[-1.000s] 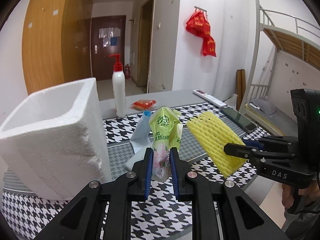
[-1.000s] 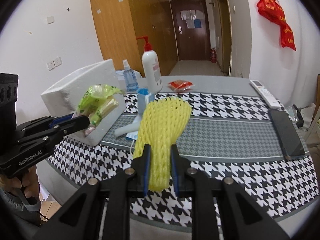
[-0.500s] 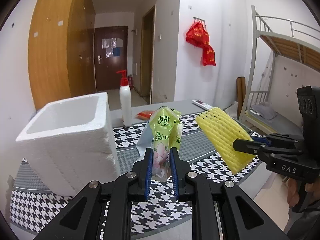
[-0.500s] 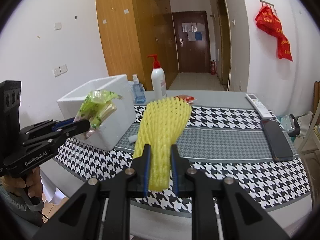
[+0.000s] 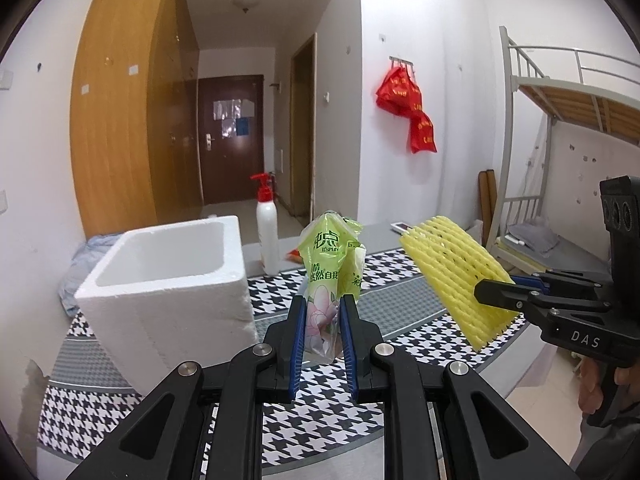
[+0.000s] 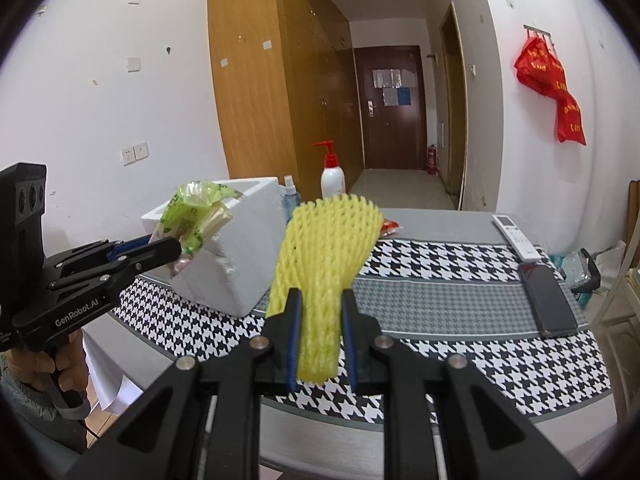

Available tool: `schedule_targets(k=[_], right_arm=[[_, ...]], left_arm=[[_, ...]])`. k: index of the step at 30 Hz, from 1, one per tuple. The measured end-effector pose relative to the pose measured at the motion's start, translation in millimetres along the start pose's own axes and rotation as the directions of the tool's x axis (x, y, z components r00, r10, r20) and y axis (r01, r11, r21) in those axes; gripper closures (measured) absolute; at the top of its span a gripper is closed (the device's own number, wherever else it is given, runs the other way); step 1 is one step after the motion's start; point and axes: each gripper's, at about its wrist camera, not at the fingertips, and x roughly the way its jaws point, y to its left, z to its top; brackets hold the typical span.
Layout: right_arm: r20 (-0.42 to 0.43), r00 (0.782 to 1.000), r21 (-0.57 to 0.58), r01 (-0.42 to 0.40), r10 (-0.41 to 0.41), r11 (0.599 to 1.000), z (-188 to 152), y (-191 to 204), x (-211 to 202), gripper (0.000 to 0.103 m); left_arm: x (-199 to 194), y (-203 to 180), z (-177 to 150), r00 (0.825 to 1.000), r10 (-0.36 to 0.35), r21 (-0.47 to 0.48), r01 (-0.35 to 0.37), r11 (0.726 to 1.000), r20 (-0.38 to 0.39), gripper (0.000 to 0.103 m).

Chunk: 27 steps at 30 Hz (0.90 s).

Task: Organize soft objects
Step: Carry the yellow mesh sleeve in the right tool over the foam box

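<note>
My left gripper [image 5: 323,306] is shut on a green plastic tissue pack [image 5: 333,256] and holds it upright in the air above the table's near edge. It also shows in the right wrist view [image 6: 192,216], in front of the white foam box [image 6: 236,256]. My right gripper [image 6: 320,300] is shut on a yellow foam net sleeve [image 6: 328,248], raised over the table's near edge. The sleeve shows in the left wrist view [image 5: 452,276] to the right of the pack. The foam box [image 5: 168,276] stands open-topped to the left of the pack.
A houndstooth cloth [image 6: 440,280] covers the table. A white pump bottle with a red top [image 5: 268,236] stands behind the box, with a small blue spray bottle [image 6: 291,200] beside it. A remote [image 6: 516,236], a phone [image 6: 548,300] and a red packet [image 6: 390,226] lie on the table's far and right side.
Both grippers have risen and pulled back from the table with their loads still held. The foam box and the table now look lower and farther away.
</note>
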Motion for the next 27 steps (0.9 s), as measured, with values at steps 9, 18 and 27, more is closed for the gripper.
schedule_targets(k=[9,18,27], right_arm=[[0.03,0.999,-0.034,-0.023,0.024,0.999,8,13,1,0.081],[0.065,0.995,-0.048,-0.077,0.08,0.996,20,26,10,0.081],[0.071,0.99,-0.092,-0.113,0.119,0.989,32,45,22,0.081]], left_arm=[[-13,11,6,0.999,0.039,-0.003,-0.039,0.999,0.038,0.085],[-22,26,10,0.994,0.082,-0.014,-0.081,0.997,0.066,0.085],[-33,43,14,0.986,0.138,-0.041,-0.135,0.99,0.096,0.085]])
